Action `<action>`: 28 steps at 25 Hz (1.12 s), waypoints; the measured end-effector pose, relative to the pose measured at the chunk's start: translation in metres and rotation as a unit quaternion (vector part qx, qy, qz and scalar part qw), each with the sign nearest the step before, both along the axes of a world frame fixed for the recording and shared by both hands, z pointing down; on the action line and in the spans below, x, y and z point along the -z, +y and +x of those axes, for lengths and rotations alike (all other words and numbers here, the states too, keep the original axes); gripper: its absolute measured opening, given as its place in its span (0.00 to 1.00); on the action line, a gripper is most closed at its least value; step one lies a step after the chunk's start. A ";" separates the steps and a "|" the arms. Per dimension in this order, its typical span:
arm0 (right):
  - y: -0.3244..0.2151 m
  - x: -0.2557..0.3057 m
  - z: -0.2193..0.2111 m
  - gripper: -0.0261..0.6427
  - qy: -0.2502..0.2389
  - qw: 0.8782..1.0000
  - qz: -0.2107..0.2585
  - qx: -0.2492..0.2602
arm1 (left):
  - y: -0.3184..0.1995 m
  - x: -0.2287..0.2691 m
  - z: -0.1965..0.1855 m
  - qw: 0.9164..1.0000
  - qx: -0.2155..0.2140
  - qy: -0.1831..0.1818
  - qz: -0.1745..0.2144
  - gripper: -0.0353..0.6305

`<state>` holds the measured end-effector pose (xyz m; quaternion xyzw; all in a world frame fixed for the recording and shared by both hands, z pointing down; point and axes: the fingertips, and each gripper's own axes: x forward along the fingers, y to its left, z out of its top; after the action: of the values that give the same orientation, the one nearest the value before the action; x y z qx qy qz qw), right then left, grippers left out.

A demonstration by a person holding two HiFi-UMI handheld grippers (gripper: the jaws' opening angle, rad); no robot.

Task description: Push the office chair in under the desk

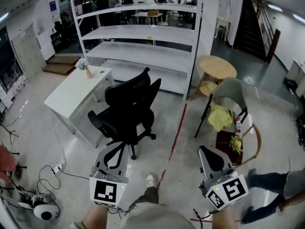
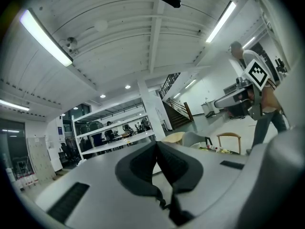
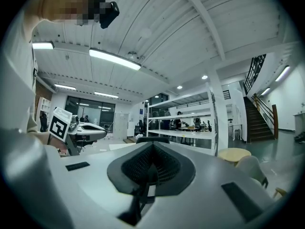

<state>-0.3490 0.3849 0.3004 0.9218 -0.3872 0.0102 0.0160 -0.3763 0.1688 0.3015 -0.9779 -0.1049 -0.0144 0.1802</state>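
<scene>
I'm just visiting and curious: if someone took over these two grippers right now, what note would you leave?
Left gripper: shut, empty, held low, touching nothing.
Right gripper: shut, empty, off to the right.
Office chair: stands out on the floor beside the white desk, not tucked in.
Done: nothing visible yet.
Left: reach the chair and push it in under the desk.

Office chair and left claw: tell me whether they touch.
Apart. The left gripper view shows the left claw shut with only distant shelves beyond; no office chair meets it.
</scene>
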 end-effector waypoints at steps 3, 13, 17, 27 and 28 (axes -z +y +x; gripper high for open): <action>-0.011 -0.002 0.022 0.05 0.000 1.000 -0.005 0.011 | -0.007 -0.001 0.023 1.000 0.002 0.002 -0.006 0.06; -0.057 -0.006 0.115 0.05 -0.012 0.999 -0.020 0.026 | -0.050 -0.006 0.112 1.000 0.012 -0.008 -0.003 0.06; -0.083 -0.004 0.154 0.05 -0.016 0.999 -0.026 0.030 | -0.075 -0.001 0.149 1.000 0.017 -0.004 -0.013 0.06; -0.140 -0.008 0.244 0.05 -0.017 0.999 -0.039 0.030 | -0.127 0.000 0.234 0.999 0.015 -0.002 -0.035 0.06; -0.143 -0.009 0.250 0.05 -0.015 0.999 -0.040 0.029 | -0.132 0.000 0.240 0.999 0.016 -0.002 -0.034 0.06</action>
<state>-0.0987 0.2414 0.3093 0.9084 -0.4135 0.0395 0.0471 -0.1365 0.0372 0.3020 -0.9849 -0.0904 -0.0153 0.1466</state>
